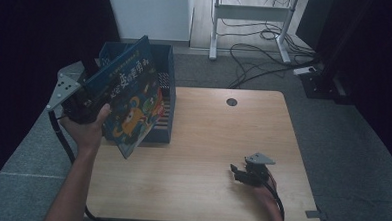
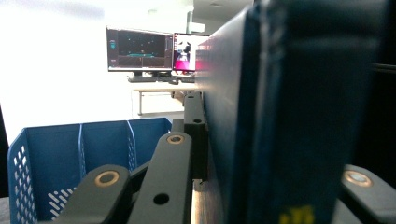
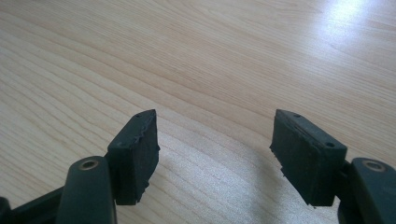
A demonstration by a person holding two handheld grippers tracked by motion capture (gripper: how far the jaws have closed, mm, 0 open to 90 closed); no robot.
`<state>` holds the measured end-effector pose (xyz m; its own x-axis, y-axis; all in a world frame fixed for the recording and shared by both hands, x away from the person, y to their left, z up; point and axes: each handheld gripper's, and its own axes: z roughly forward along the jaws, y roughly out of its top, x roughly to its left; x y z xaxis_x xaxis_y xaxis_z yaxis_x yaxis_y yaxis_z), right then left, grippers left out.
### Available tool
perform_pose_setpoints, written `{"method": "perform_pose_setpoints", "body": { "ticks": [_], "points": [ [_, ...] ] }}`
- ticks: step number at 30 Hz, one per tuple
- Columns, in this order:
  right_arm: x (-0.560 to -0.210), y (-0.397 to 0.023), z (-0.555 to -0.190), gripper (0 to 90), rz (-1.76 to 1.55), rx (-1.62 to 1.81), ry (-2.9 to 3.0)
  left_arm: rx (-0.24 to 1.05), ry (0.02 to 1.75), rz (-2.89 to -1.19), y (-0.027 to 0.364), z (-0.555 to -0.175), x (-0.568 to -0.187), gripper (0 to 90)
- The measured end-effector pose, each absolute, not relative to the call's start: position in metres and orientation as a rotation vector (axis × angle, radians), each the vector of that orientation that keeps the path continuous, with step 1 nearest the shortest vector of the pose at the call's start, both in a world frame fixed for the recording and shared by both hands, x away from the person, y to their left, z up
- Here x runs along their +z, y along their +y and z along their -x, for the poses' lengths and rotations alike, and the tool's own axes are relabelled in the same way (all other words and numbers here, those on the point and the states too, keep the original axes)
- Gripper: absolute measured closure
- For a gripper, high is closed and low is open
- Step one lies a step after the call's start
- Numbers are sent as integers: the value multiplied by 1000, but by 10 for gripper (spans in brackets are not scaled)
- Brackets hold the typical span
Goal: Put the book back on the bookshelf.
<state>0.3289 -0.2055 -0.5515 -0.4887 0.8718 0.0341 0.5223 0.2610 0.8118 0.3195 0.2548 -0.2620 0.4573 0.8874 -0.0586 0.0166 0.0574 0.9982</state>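
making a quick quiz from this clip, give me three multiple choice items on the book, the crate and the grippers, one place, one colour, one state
1. Where is the picture book?
A. flat on the table
B. held up by the left gripper beside the crate
C. on the floor

2. What colour is the crate?
A. blue
B. red
C. white

3. How do the right gripper jaws stand?
A. shut on the book
B. shut on a cable
C. open, nothing between them

Answers:
1 B, the high view shows the book tilted, off the wooden table, in that gripper.
2 A, its slotted walls are blue.
3 C, bare tabletop shows between the jaws.
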Motion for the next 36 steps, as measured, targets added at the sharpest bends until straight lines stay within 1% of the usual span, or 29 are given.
{"method": "perform_pose_setpoints", "body": {
  "ticks": [12, 29, 36],
  "points": [
    [-552, -207, -330, 308, -1282, 1128, 2113, 844, 904, -1338, 251, -330, -259, 819],
    [-552, -208, -330, 308, -1285, 1130, 2114, 863, 961, -1334, 249, -358, -259, 818],
    [-552, -208, -330, 309, -1291, 1133, 2113, 889, 974, -1345, 240, -371, -260, 818]
  ]
}}
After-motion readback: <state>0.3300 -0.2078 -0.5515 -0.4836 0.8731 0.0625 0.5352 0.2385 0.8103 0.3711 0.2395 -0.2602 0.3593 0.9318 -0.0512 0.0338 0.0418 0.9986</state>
